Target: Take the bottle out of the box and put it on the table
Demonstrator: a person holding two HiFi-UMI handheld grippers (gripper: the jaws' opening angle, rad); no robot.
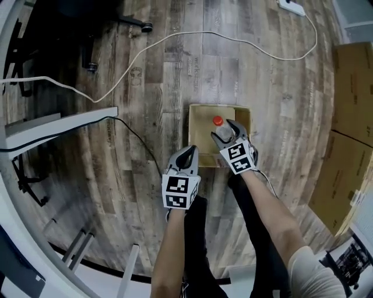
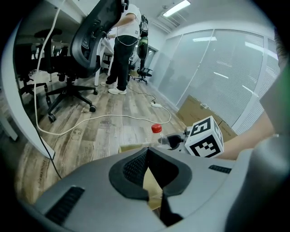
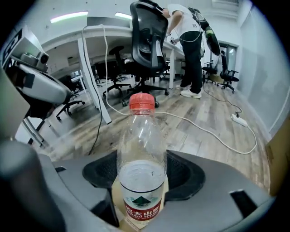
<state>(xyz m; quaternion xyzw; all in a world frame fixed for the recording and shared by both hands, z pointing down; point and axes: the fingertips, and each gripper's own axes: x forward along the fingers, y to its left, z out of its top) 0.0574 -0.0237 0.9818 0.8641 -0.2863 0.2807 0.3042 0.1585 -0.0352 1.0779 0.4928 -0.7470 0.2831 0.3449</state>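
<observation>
a white cable snakes across the wood floor, with brown cardboard at the right edge

wood floor | cardboard box ctr | white cable across top | pwr strip top-rt

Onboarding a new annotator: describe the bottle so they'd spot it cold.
On the wood floor, in the middle of the head view, sits an open cardboard box. The bottle is upright at the box, between the right gripper's jaws: clear plastic, red cap, red-and-green label.
</observation>
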